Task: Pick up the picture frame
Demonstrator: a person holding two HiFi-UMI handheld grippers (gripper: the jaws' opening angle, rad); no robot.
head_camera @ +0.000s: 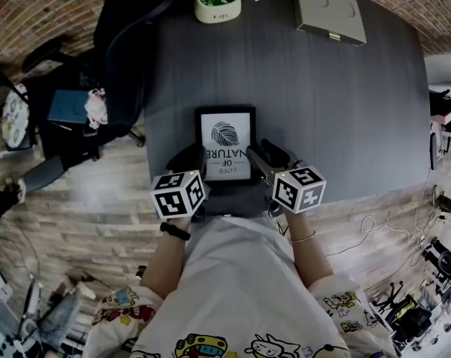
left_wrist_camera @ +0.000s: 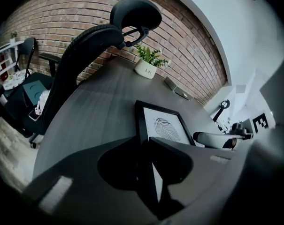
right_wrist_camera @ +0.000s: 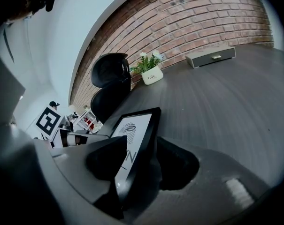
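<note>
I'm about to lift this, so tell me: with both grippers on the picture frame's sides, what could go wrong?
The left gripper and right gripper pinch the picture frame only by its thin rim, toward its near end, so the far end may sag or slip free. Raising one side faster could twist it loose and drop it onto the table.

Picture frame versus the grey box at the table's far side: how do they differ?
The picture frame is black with a white print; the grey box is plain grey with a small fitting. The picture frame lies at the table's near edge, the grey box at the far edge. The left hand-held gripper and right hand-held gripper clamp the picture frame's side edges; nothing touches the grey box. Both are flat rectangles.
</note>
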